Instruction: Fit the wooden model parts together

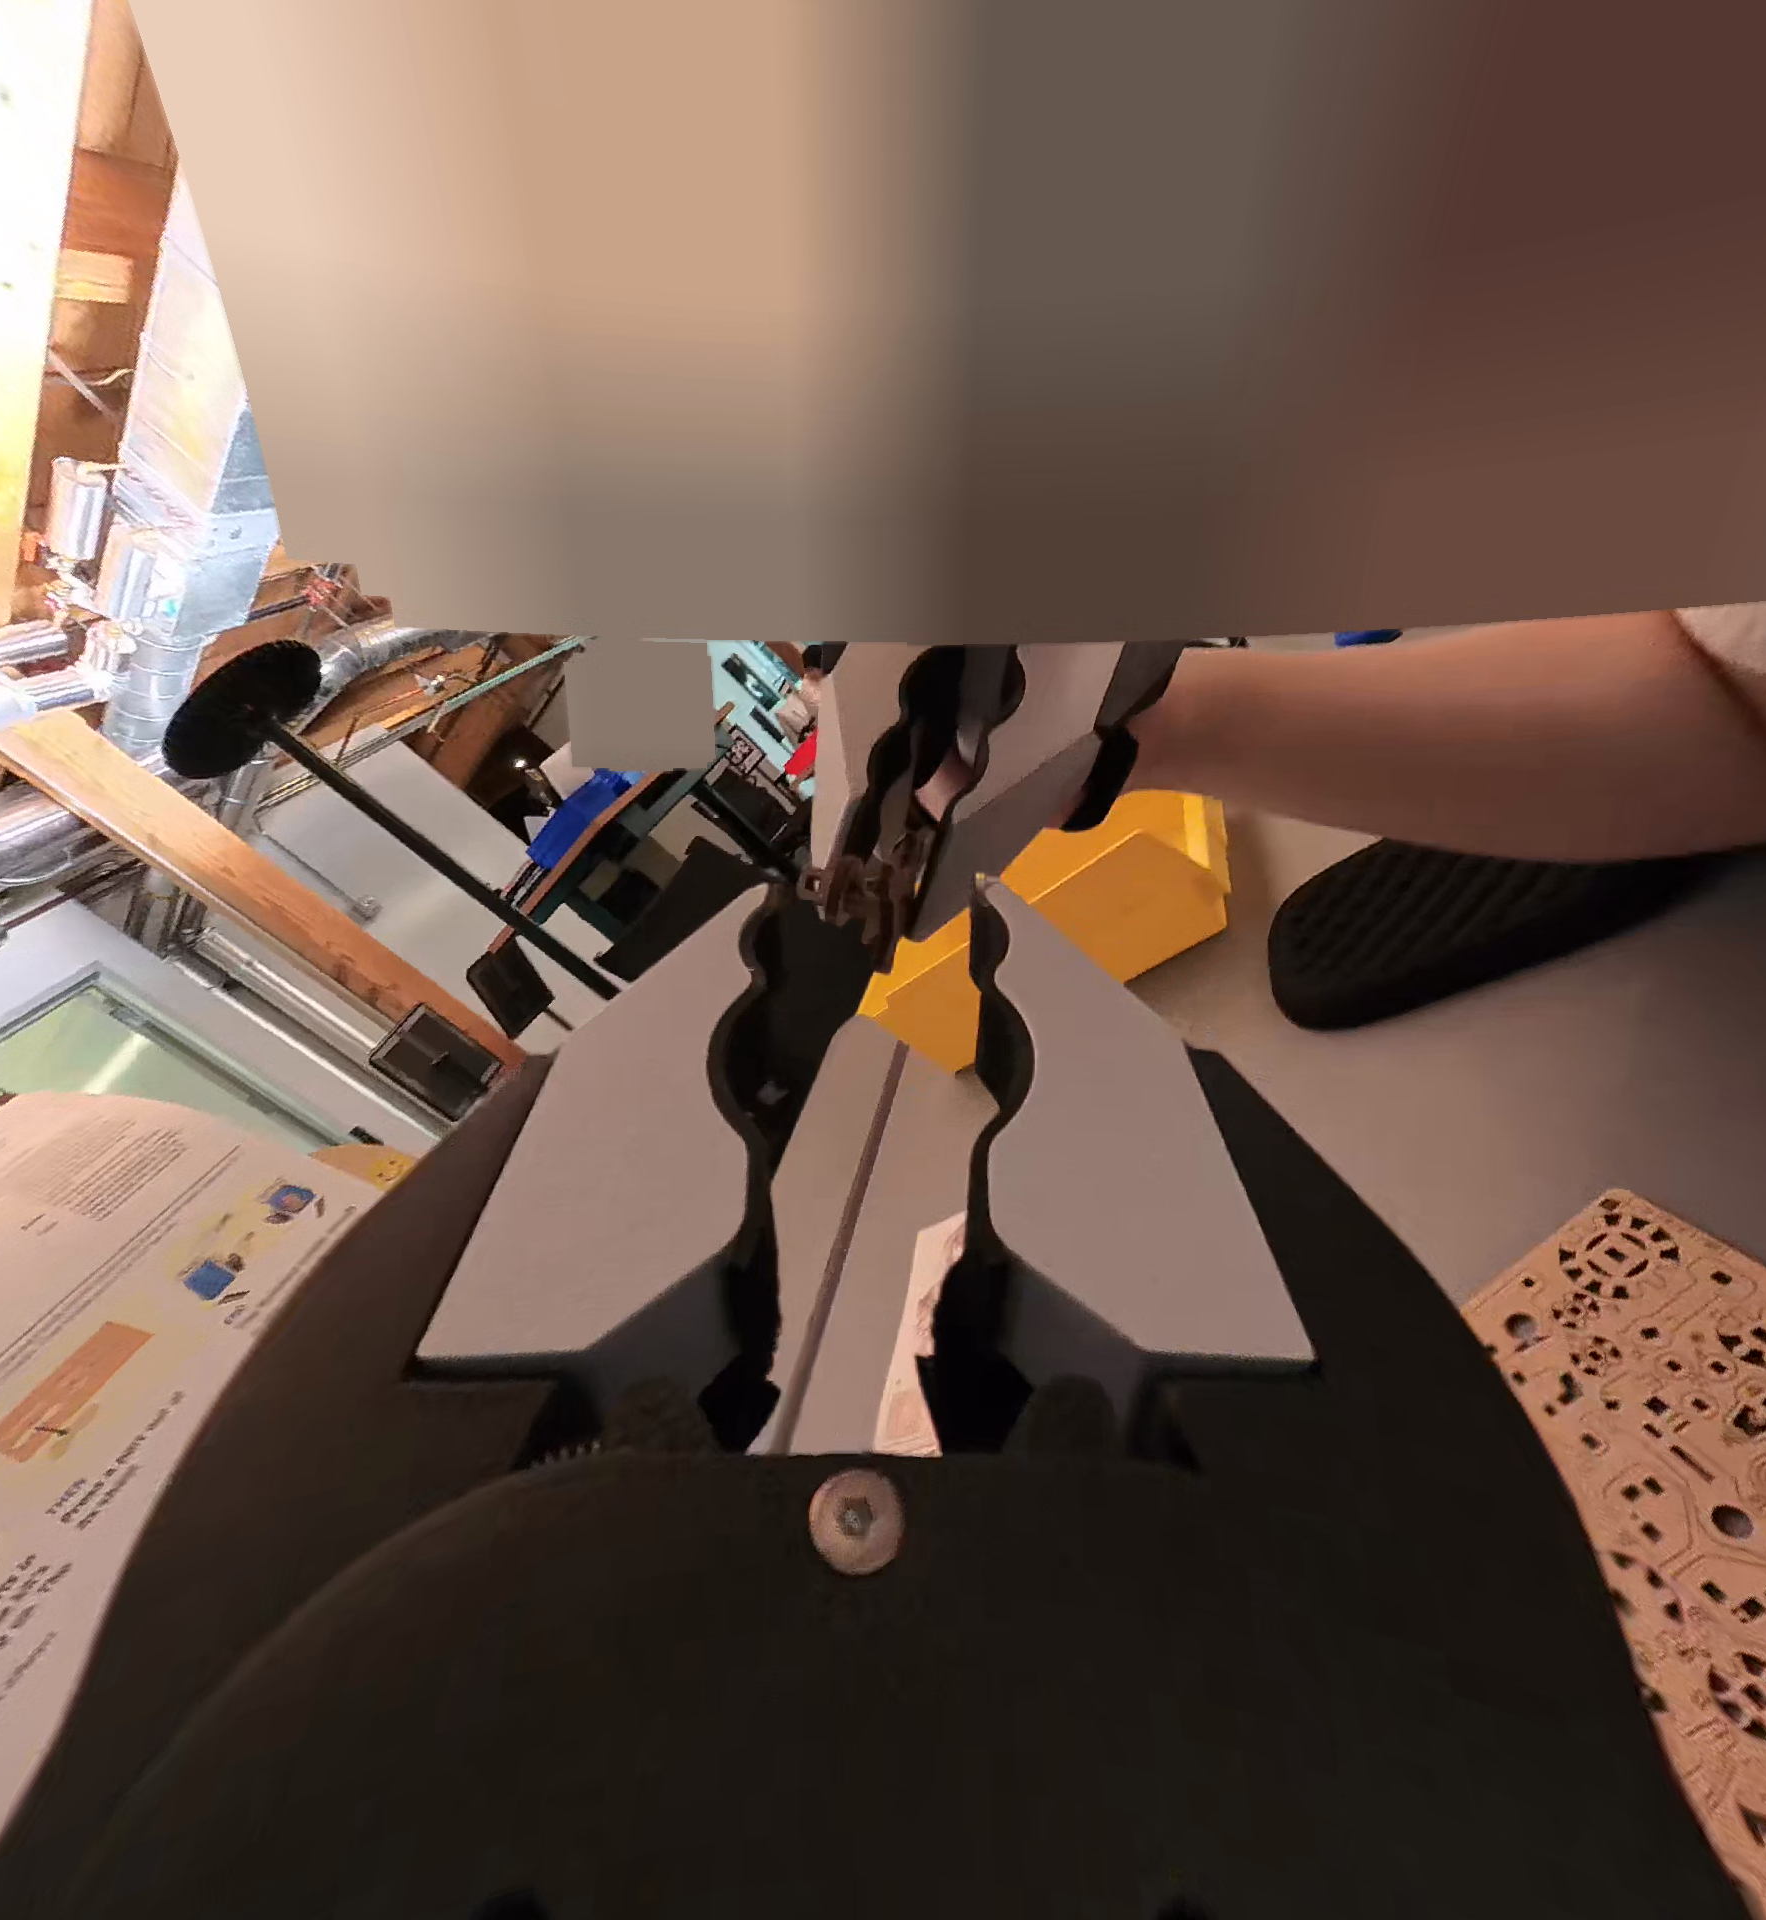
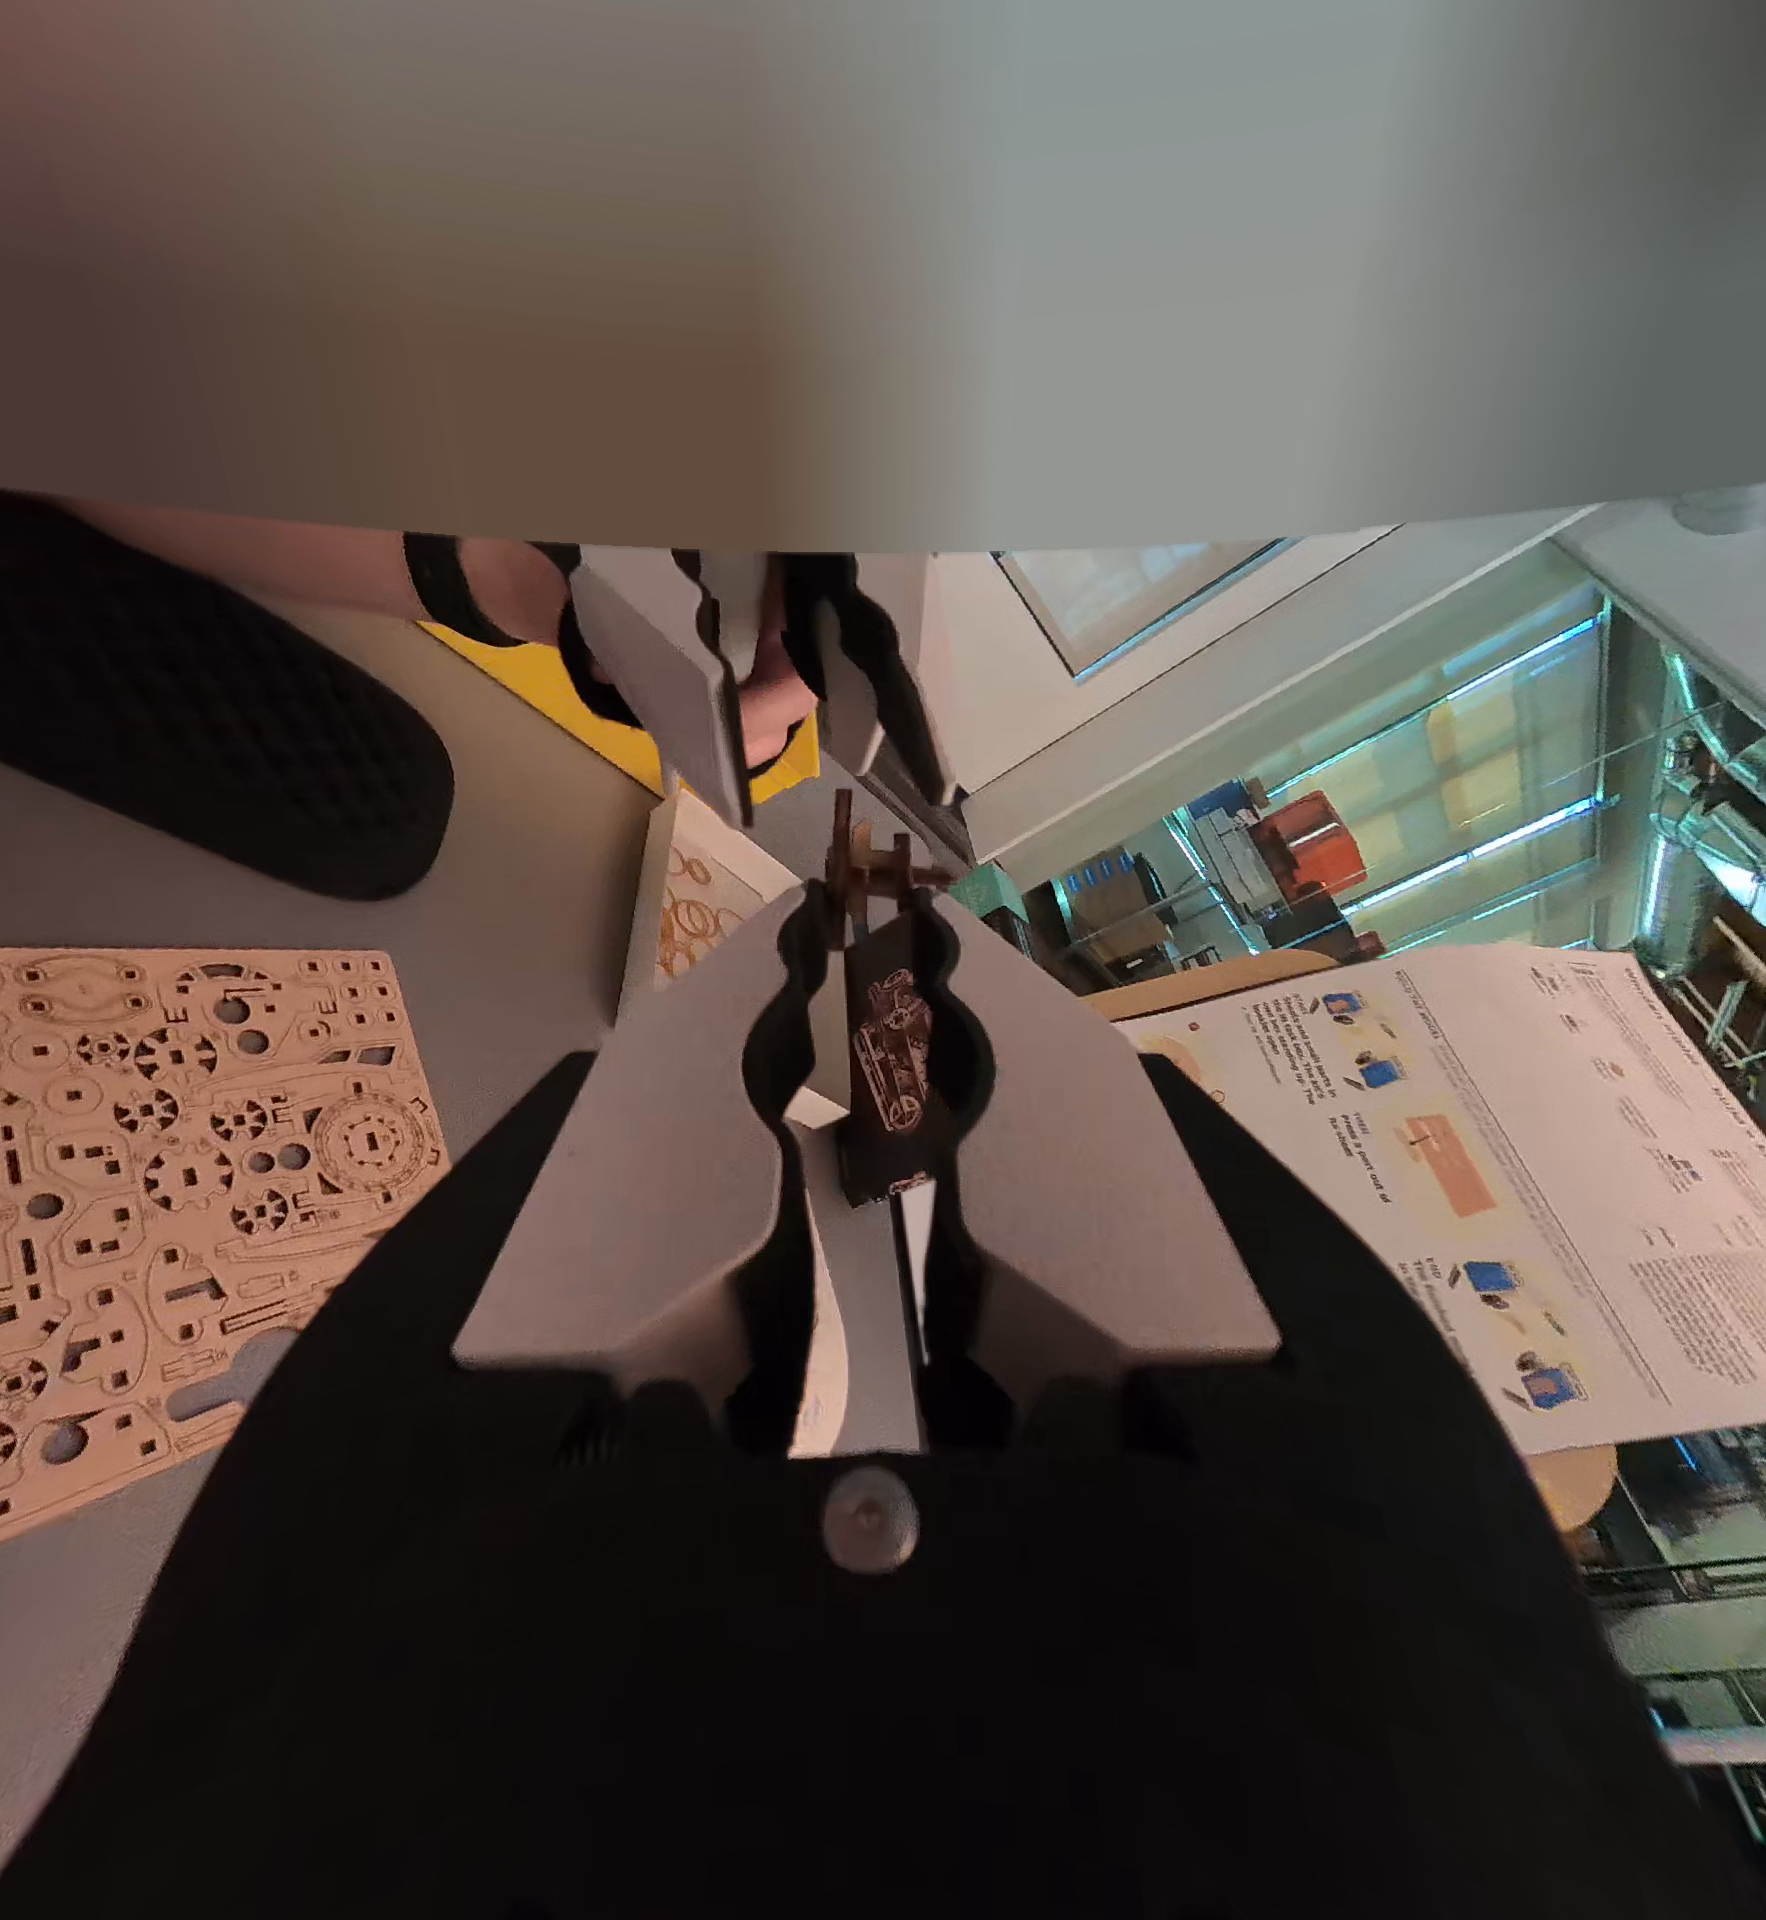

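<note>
A small dark-brown wooden assembly [image 2: 863, 873] of slotted pieces is pinched at the tips of my right gripper [image 2: 871, 904], which is shut on it above the table. In the left wrist view the same assembly [image 1: 851, 896] hangs from the right gripper's fingers [image 1: 1014, 810], which come in from above. My left gripper [image 1: 877, 888] is open and empty, with its tips on either side of the assembly. It shows open in the right wrist view [image 2: 806, 790] too. A punched plywood parts sheet [image 2: 131, 1195] lies flat on the table and also shows in the left wrist view [image 1: 1689, 1507].
A yellow bin [image 1: 1118, 904], a black ribbed pad [image 1: 1461, 935] and a person's forearm [image 1: 1430, 727] are behind the grippers. Printed instruction sheets [image 2: 1533, 1195] lie to the side. A white box of rubber bands [image 2: 692, 904] and a black printed box [image 2: 889, 1070] sit below. A black toothed disc on a rod [image 1: 245, 717] stands far left.
</note>
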`<state>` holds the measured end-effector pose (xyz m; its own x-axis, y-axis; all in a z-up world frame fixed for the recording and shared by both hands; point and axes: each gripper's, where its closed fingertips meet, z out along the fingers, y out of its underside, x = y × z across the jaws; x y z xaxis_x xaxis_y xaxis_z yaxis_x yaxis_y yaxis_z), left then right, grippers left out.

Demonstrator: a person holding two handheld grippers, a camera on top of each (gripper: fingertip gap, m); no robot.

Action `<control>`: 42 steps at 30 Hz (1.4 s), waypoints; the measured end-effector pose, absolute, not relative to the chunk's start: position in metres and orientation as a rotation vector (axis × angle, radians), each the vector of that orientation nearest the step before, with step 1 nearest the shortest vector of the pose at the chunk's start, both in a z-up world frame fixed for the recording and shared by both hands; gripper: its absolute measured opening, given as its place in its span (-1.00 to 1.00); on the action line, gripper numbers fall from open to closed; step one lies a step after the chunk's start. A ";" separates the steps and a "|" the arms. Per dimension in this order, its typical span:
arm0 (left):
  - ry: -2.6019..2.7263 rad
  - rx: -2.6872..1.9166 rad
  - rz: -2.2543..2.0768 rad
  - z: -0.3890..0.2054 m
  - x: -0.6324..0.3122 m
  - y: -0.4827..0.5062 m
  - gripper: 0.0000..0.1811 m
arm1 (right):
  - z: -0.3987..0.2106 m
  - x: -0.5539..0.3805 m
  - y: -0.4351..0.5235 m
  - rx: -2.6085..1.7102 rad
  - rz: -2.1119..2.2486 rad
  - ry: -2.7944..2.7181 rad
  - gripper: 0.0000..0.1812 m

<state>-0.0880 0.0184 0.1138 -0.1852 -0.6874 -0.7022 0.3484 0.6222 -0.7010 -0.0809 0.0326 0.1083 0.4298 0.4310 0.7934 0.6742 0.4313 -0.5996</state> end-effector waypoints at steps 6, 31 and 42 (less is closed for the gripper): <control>1.536 -0.292 -0.819 0.101 -0.081 0.020 -0.79 | 0.099 -0.086 0.034 -1.216 -0.208 -1.237 -0.84; 1.588 -0.340 -0.740 0.091 -0.075 0.031 -0.85 | 0.088 -0.082 0.047 -1.333 -0.091 -1.192 -0.86; 1.468 -0.355 -0.865 0.113 -0.082 0.030 -0.65 | 0.106 -0.083 0.034 -1.164 0.157 -1.131 -0.85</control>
